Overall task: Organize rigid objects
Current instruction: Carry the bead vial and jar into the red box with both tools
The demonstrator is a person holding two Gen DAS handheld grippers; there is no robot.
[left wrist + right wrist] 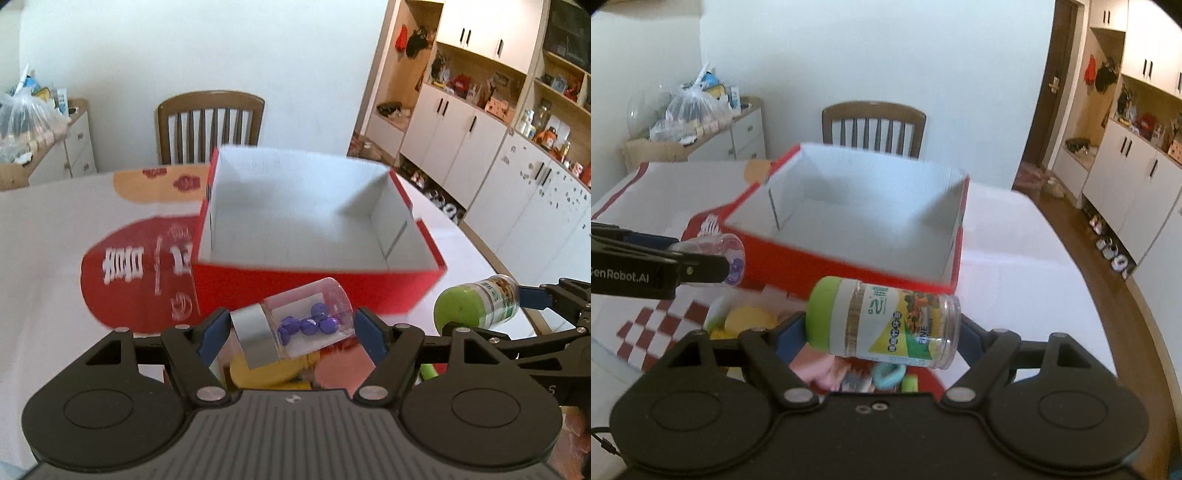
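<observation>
The worktop [55,266] is covered by a white cloth printed with large red and orange shapes, white lettering, and a red-and-white chequered patch [646,332] at its near left. On it stands an open red cardboard box with white inner walls [295,229], its inside bare. Nearer the cameras lies a jumble of small things, among them a round yellow lid [750,319] and a teal ring [888,373], largely hidden.
</observation>
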